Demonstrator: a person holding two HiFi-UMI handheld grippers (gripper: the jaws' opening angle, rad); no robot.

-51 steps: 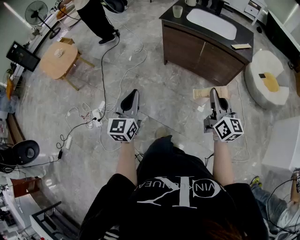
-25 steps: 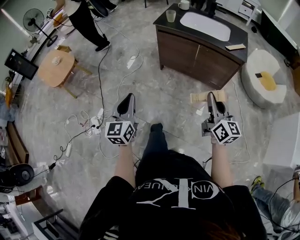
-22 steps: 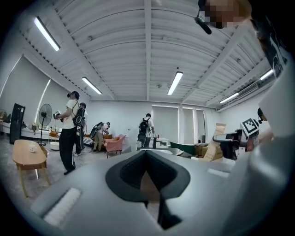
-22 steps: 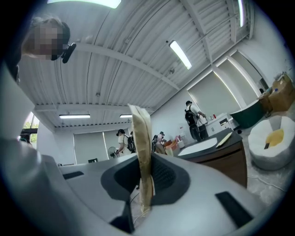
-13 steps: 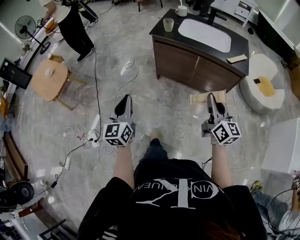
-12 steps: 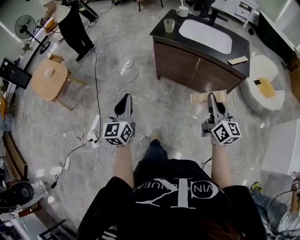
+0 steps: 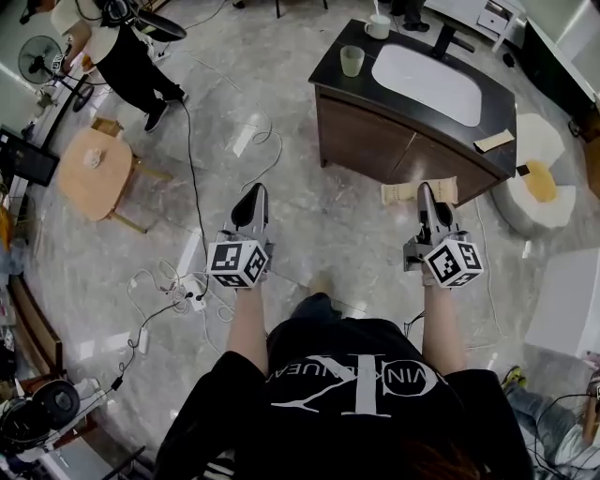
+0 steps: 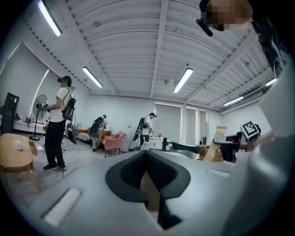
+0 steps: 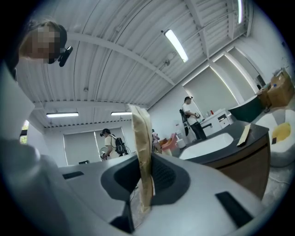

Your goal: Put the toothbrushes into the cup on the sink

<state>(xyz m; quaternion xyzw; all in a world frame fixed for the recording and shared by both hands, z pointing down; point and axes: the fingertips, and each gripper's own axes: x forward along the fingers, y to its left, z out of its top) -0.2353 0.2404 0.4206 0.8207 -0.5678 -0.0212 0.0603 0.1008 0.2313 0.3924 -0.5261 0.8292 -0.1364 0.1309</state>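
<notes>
A dark wooden vanity (image 7: 375, 141) stands on the grey marble floor (image 7: 281, 169). It has a black counter, and a white sink (image 7: 427, 84) is sunk into the top. The person wearing the rig faces its door front from the near side, with both arms held out level.

Well off to the vanity's left are a round wooden table (image 7: 94, 173) and another person (image 7: 122, 56) standing. A white padded seat (image 7: 539, 202) sits just past the vanity's right end. Cables (image 7: 187, 281) lie on the floor, near-left of the vanity.

The right gripper (image 7: 425, 190) points at the vanity's front, right of its middle. Its jaws are clamped on a long flat tan packet (image 7: 398, 193), whose contents do not show. The packet lies crosswise to the jaws and sticks out on both sides. In the right gripper view it stands edge-on between the pads, with the sink beyond it to the right.

The left gripper (image 7: 256, 190) points past the vanity's left end, and its jaws are closed with the tips meeting. A pale tan sliver shows in the gap behind the tips, and I cannot tell what it is.

A second tan packet (image 7: 494, 141) lies on the counter's near right corner, to the right of the sink. The cup (image 7: 352, 61), pale and translucent, stands on the counter's left end just beside the sink, well apart from both grippers. A white mug (image 7: 380, 26) stands behind the cup, on the counter's far side.
</notes>
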